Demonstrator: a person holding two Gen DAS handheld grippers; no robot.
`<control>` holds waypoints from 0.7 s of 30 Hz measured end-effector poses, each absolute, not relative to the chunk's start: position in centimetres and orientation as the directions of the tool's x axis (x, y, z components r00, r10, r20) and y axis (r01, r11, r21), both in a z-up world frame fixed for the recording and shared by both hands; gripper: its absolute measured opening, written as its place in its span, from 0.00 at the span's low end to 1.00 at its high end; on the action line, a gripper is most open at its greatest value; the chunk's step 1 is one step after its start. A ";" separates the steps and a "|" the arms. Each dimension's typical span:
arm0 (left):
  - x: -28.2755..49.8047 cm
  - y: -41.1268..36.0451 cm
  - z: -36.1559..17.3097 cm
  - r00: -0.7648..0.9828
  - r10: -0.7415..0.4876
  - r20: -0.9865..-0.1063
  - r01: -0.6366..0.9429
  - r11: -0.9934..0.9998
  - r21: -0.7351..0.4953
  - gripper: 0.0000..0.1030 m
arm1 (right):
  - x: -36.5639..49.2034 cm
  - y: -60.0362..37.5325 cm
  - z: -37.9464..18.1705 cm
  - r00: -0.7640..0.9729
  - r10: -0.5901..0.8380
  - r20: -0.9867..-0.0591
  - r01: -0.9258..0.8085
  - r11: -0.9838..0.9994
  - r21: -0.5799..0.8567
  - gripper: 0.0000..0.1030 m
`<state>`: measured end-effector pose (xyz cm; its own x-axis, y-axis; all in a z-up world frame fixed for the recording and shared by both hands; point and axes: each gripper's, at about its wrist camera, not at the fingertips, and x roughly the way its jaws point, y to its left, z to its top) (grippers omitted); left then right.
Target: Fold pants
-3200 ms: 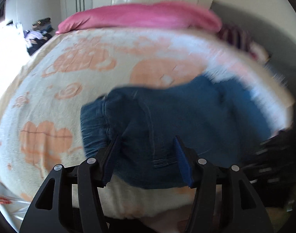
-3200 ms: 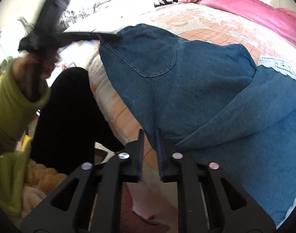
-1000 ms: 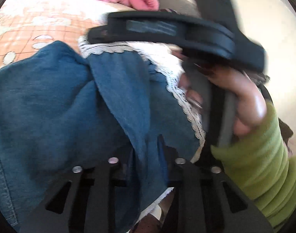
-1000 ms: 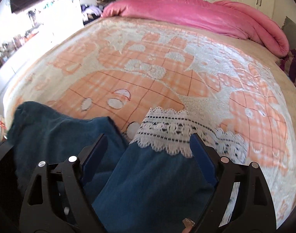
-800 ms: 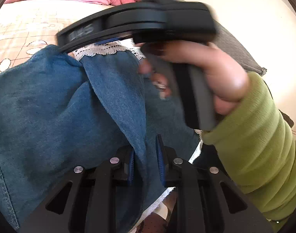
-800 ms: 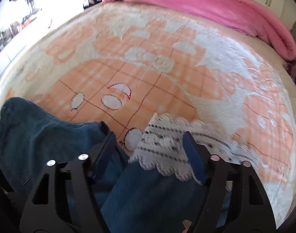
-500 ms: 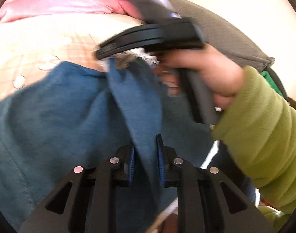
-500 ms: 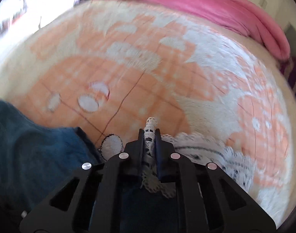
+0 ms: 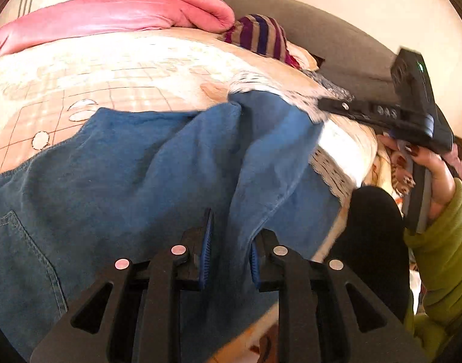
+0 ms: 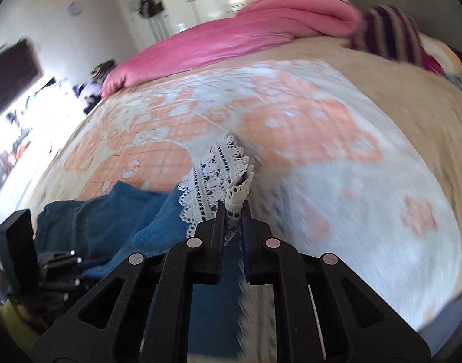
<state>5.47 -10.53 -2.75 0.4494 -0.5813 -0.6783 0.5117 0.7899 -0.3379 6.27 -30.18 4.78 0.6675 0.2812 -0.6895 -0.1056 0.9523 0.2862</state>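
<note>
One pair of denim pants (image 9: 134,166) lay rumpled on the bed (image 10: 336,139), legs bunched, no clean fold yet visible; by my estimate the task was at an early stage, with straightening and folding left. Two grippers counted. Left gripper (image 9: 229,242) had jaws parted, denim fold lying between them, apparently ungripped. Right gripper (image 10: 231,211) had jaws clenched on the lace hem (image 10: 215,178). One pink duvet (image 10: 231,42), one striped cushion (image 9: 261,34).
</note>
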 end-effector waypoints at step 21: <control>1.2 -11.1 -1.0 0.503 -0.477 -0.721 0.562 0.814 -0.147 0.07 | -0.4 -33.1 1.2 0.589 0.348 -0.729 -0.073 0.922 0.381 0.06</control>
